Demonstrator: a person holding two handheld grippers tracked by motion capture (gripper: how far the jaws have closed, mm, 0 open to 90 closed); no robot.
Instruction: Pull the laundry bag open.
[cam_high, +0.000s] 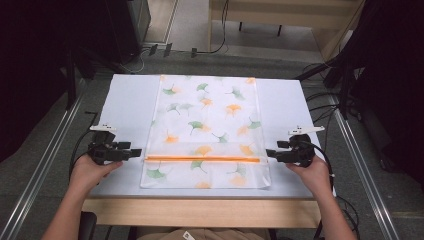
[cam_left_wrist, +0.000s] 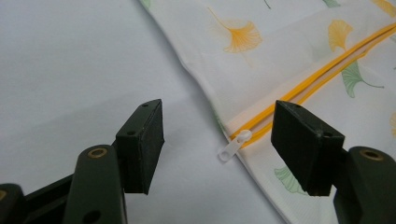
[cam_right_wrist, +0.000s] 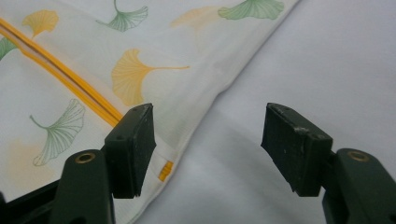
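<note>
Forearms enter from the near edge of the high view, each hand holding a set of tongs level with the orange zipper (cam_high: 202, 159) of a white bag (cam_high: 205, 132) printed with green and orange leaves. Bag lies flat on the pale sheet covering the counter (cam_high: 125, 100), long side running away from the person, zipper crossing it near the close end. Left tongs (cam_high: 135, 153) sit just beside the bag's left edge, pointing inward at the zipper's end; jaws stand wide apart with nothing gripped. In the left gripper view the small white zipper pull (cam_left_wrist: 233, 147) lies on the sheet at the bag's edge, in the gap between the two black jaws, touched by neither. The orange zipper line runs off up and to the right from that pull. Right tongs (cam_high: 270, 153) sit just beside the bag's right edge, also pointing inward, jaws wide and holding nothing. In the right gripper view the bag's side seam falls between the jaws, close to one of them, with a small orange tab (cam_right_wrist: 165, 171) at the seam; whether that jaw touches the cloth cannot be told. Cables trail from both tongs toward the counter's sides.
</note>
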